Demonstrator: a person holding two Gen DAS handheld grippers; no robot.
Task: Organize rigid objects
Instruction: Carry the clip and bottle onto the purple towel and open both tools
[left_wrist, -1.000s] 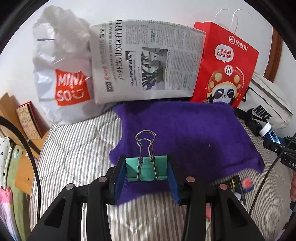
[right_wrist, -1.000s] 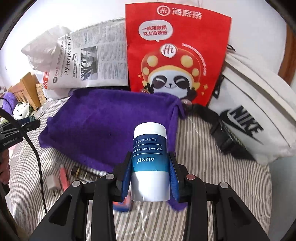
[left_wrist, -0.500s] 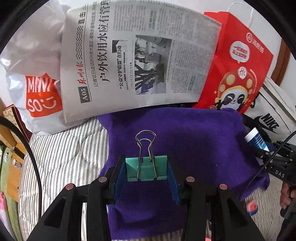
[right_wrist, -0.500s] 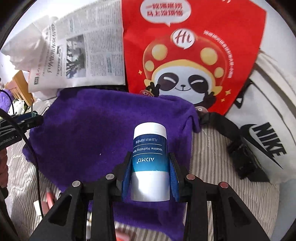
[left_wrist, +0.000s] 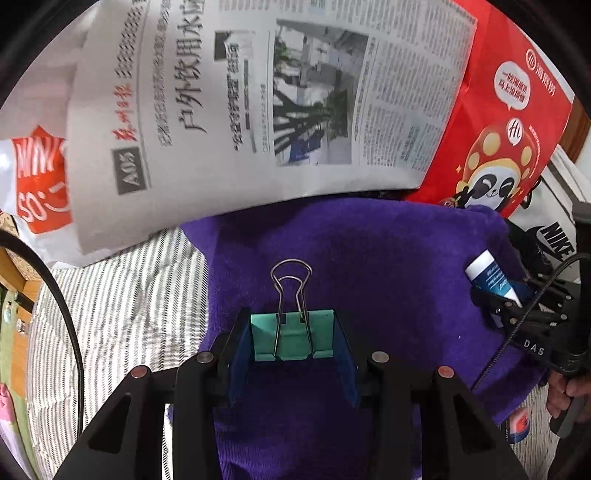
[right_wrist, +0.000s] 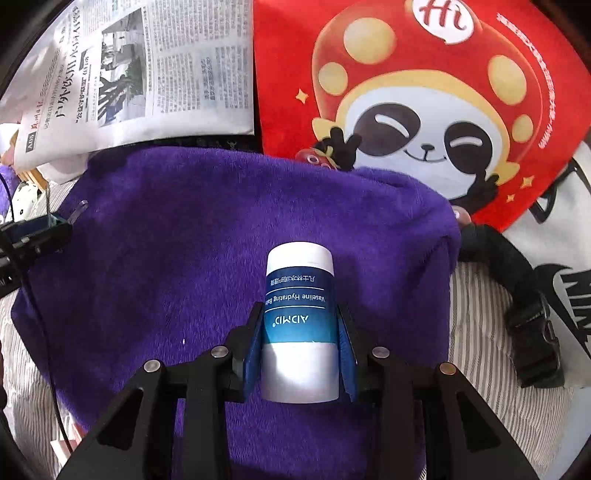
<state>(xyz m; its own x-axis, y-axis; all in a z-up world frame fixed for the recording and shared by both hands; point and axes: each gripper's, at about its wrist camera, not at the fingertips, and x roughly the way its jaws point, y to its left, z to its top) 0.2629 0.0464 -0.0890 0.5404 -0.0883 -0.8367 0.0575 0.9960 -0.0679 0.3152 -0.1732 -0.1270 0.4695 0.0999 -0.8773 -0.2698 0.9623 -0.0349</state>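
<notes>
My left gripper is shut on a teal binder clip, whose wire handles stick forward over a purple towel. In the right wrist view my right gripper is shut on a blue-and-white tube of Vaseline balm, cap pointing forward, above the same purple towel. The right gripper with the balm tube shows at the right edge of the left wrist view. The left gripper shows at the left edge of the right wrist view.
A newspaper, a red panda paper bag and a white Miniso bag stand behind the towel. A white Nike bag with a black strap lies to the right. Striped bedding surrounds the towel. A hand grips the right tool.
Both grippers have moved forward and down over the purple towel, each keeping its grip. The newspaper and red bag now look much closer. The small items on the bedding have dropped out of view.
</notes>
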